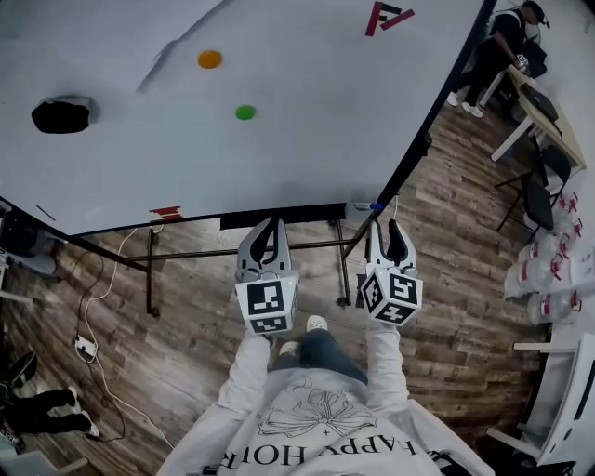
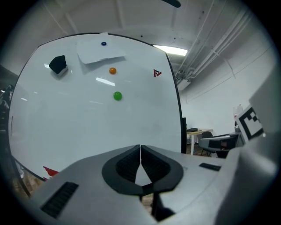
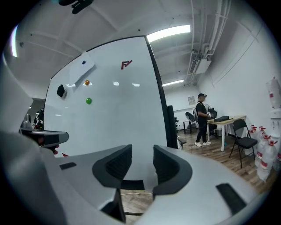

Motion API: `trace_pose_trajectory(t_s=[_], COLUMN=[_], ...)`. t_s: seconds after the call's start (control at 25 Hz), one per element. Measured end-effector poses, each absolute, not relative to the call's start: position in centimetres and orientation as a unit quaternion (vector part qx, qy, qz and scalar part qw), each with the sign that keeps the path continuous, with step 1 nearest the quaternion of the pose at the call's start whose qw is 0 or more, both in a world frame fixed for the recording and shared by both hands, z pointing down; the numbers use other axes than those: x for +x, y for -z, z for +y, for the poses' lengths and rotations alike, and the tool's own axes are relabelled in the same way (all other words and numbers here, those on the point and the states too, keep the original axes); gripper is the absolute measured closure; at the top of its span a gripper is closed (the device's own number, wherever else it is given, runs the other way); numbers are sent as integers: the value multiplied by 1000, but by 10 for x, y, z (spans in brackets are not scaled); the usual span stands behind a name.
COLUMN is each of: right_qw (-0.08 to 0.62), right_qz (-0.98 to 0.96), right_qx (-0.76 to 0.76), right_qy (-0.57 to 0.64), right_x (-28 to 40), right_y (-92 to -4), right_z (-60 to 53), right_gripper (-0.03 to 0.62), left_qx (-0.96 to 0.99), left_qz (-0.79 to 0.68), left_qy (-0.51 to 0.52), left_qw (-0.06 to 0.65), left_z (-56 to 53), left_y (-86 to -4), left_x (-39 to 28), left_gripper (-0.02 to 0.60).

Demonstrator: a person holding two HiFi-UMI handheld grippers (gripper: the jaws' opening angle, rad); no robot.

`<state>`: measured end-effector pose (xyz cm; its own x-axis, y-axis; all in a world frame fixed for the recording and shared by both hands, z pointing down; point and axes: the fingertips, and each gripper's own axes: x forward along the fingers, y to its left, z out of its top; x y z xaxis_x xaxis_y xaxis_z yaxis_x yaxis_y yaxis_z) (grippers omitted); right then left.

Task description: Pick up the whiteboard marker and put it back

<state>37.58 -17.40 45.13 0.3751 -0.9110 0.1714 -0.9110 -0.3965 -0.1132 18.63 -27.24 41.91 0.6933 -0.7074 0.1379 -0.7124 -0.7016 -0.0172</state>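
A person faces a whiteboard (image 1: 307, 139), a tool in each hand.
The left tool (image 1: 270, 223) has its jaws pressed together on nothing; the right tool (image 1: 383, 225) gapes wide, empty. Just beyond it, the blue-capped whiteboard marker (image 1: 368, 207) lies on the board's bottom ledge (image 1: 279, 217). Higher up are a green magnet (image 1: 244, 112) and an orange magnet (image 1: 209, 59).

board (image 1: 307, 149): orange magnet (image 1: 209, 59) above green magnet (image 1: 244, 112), black eraser (image 1: 60, 116) left, red logo (image 1: 386, 16) right | floor (image 1: 186, 358): power strip (image 1: 85, 348) with cables, near left | far right: person (image 1: 493, 51) standing by desk (image 1: 556, 130), chair (image 1: 539, 200) nearer | right edge: bottles (image 1: 544, 270) grouped
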Motion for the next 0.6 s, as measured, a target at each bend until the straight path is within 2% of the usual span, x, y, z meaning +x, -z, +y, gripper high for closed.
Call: trace_pose_trajectory(t_s=[0.6], right_qw=[35], right_qz=[-559], right_qx=[808], right_qy=[-185], right_x=[445], right_y=[-535], right_z=[-225], right_gripper=[436], left_qx=[903], left_qz=[-412], left_qy=[-113], left_qw=[43], left_z=[-314], left_y=[-470], left_x=[247], left_gripper=[574])
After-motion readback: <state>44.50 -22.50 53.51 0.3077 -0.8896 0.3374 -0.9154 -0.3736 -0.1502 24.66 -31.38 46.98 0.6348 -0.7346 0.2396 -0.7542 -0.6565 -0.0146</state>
